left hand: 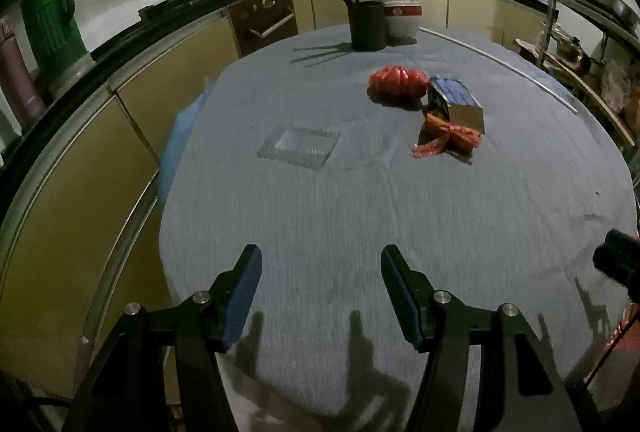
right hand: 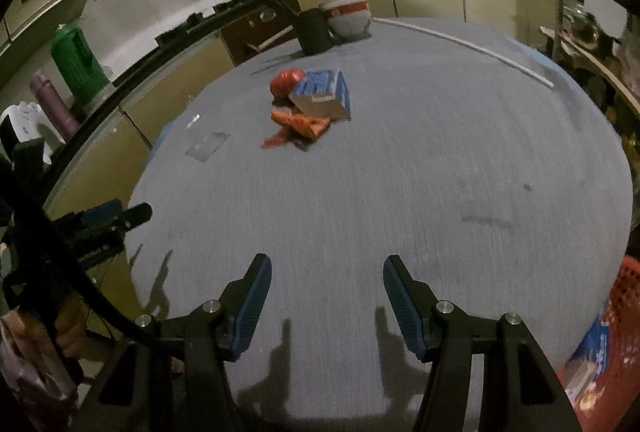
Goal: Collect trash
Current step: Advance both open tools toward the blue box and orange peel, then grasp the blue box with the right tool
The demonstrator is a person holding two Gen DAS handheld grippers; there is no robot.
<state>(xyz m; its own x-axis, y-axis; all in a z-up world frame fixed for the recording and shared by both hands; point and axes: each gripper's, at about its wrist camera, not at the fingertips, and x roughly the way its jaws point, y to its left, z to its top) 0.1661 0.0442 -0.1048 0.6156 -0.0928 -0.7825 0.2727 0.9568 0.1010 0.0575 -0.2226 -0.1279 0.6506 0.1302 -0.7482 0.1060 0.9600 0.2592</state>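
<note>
On the grey tablecloth [left hand: 360,200] lies a cluster of trash: a crumpled red bag [left hand: 396,82], a blue and brown carton [left hand: 456,102] and an orange wrapper [left hand: 448,136]. A clear plastic tray [left hand: 300,148] lies to their left. My left gripper [left hand: 322,292] hovers open over the near cloth, nothing between its fingers. In the right wrist view the red bag [right hand: 286,82], carton [right hand: 324,94], orange wrapper [right hand: 300,128] and clear tray [right hand: 206,148] sit far ahead. My right gripper [right hand: 326,298] is open and holds nothing. The left gripper [right hand: 100,228] shows at the left.
A black holder with chopsticks [left hand: 366,24] and a white and red pot [left hand: 400,16] stand at the table's far edge. A red mesh basket [right hand: 616,316] holding a blue box sits at the near right. Kitchen cabinets and a green bin [left hand: 52,24] line the left.
</note>
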